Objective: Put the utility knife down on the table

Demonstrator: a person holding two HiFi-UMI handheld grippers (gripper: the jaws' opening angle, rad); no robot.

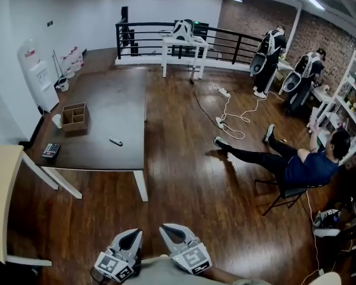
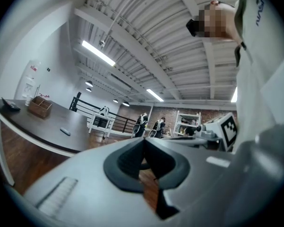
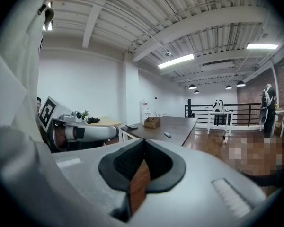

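The utility knife is a small grey bar lying on the dark table, near its front right part. It also shows far off in the left gripper view and in the right gripper view. My left gripper and right gripper hang side by side at the bottom of the head view, over the wooden floor and well short of the table. Both are shut, the left gripper and the right gripper, with nothing between the pads.
On the table stand a wooden box, a calculator and a white cup. A light wooden table is at the left. A seated person and floor cables are at the right, a white table by the railing behind.
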